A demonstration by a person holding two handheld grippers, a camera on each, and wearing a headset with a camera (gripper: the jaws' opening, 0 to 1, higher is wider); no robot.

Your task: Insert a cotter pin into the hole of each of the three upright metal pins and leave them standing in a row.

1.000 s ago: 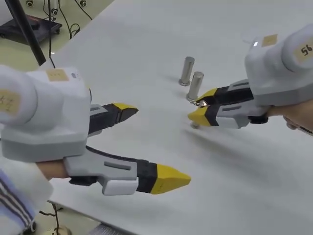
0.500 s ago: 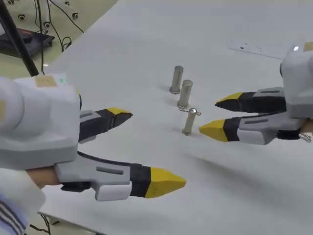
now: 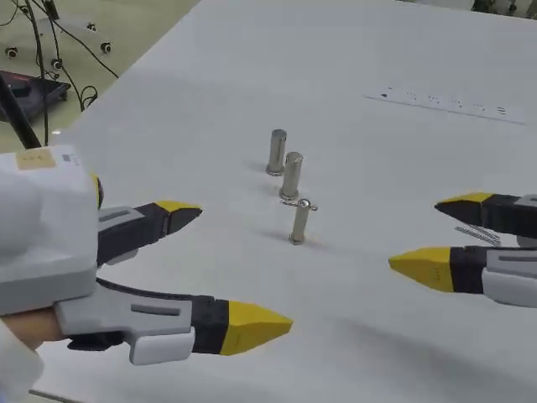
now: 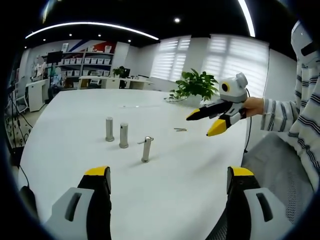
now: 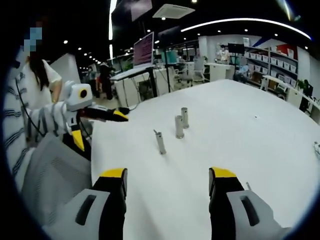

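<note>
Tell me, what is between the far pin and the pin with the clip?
A third metal pin stands upright in line between the far pin and the clipped pin. The head view shows it.

A broad white workbench [image 3: 403, 50] stands in an open-plan office lit by curved ceiling light strips [image 4: 90, 25], with blind-covered windows [image 4: 172, 57], a potted plant [image 4: 195, 85], wall shelving [image 4: 95, 62], a raised screen [image 5: 143, 50] and cables [image 3: 39, 59] on the yellowish floor [image 3: 143, 21].

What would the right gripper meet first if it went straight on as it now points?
Probably the nearest upright silver metal pin, the one carrying a thin cotter pin: it stands almost centred ahead of the open right gripper. Height unclear.
</note>
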